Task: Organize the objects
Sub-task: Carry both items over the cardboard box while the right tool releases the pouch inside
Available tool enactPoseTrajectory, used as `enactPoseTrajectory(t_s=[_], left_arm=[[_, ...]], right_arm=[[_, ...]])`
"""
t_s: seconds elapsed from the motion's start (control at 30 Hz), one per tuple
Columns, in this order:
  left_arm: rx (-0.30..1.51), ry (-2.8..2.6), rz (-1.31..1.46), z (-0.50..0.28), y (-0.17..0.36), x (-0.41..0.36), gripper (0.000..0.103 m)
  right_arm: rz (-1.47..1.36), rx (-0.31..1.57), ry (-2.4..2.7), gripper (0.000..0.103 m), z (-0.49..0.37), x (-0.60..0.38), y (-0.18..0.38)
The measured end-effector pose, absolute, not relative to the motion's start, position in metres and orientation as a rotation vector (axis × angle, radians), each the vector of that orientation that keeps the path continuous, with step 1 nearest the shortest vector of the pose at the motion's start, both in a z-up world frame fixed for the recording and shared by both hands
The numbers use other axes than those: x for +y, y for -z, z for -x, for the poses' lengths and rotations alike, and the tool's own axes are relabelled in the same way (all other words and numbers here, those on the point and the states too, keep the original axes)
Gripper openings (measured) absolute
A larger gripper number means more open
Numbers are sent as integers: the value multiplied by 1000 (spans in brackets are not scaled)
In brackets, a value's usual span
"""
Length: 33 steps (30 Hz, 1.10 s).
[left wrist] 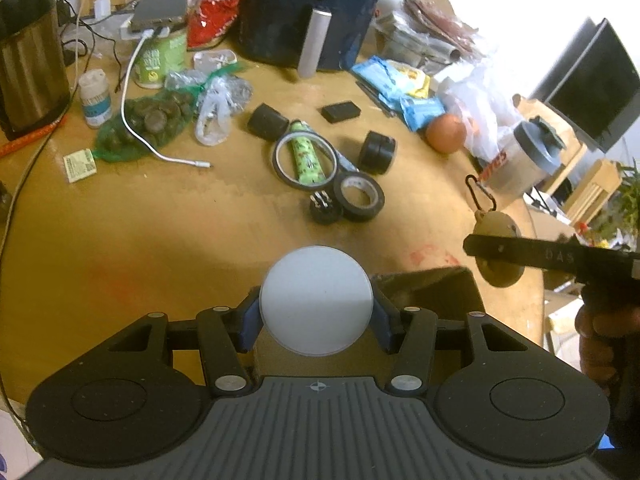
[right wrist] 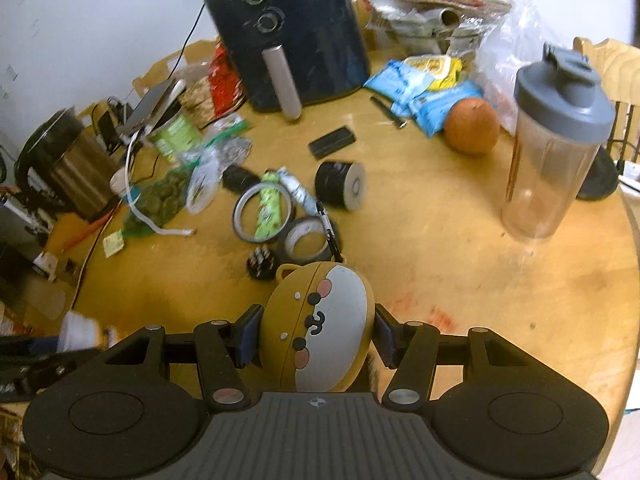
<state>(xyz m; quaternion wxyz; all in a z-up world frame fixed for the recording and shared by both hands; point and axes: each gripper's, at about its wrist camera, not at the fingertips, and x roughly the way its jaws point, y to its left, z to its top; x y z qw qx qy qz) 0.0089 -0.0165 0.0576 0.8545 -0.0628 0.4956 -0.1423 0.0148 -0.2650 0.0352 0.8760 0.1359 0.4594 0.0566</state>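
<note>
My left gripper [left wrist: 316, 322] is shut on a flat white round disc [left wrist: 316, 300], held above the wooden table [left wrist: 160, 248]. My right gripper [right wrist: 316, 340] is shut on a brown cartoon-face earbud case [right wrist: 320, 328] with a black carabiner [right wrist: 330, 232]. In the left wrist view the case [left wrist: 498, 256] and one right finger [left wrist: 532, 254] show at the right, above the table edge. Two tape rolls [left wrist: 304, 156] [left wrist: 359, 197], a green tube [left wrist: 306, 153] and black cylinders [left wrist: 377, 152] lie mid-table.
A black air fryer [left wrist: 316, 12] stands at the back, a steel kettle [left wrist: 28, 52] at the left, a shaker bottle [right wrist: 556, 144] and an orange [right wrist: 472, 126] at the right. Snack packets [left wrist: 396, 80], bags, a white cable [left wrist: 160, 152] and a dark box [left wrist: 436, 292] clutter the table.
</note>
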Motion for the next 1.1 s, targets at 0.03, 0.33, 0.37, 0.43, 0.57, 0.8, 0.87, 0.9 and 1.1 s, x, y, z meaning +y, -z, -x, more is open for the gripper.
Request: enactPoseTrajectory(t_s=[0.03,0.33,0.37,0.43,0.57,0.8,0.87,0.9,1.1], left_arm=[[1047,304,130,-8,-55,-17,53],[1098,347,100,-8,-34,-23,53],[1102,350,96,-7,-32,-23,53],[1111,353,89,-7,-28,-25,53],[1125,349,79,-7,-19,-27,53],[1140,311,45,-14,-7,-30,53],[1142,303,39,-16,-4,-30,53],[1142,304,38,-17,-4,-30,53],[1126,289,-2,-21,-1,-36,53]], right_arm=[[-283,965,-127,60,-11,-263,-34],[-240,1058,-249,60,17,-238,-17],[-231,1076,-265,60,19,-235,-14],[-206,1109,-290,60,21,-228,-8],[-158,1167,-275,60,21,-219,7],[-150,1191,-180,60,4,-216,25],[-136,1184,-159,60,1,-213,28],[-125,1181,-152,60,-2,-212,29],[-1,1168,-120,60,-7,-201,35]])
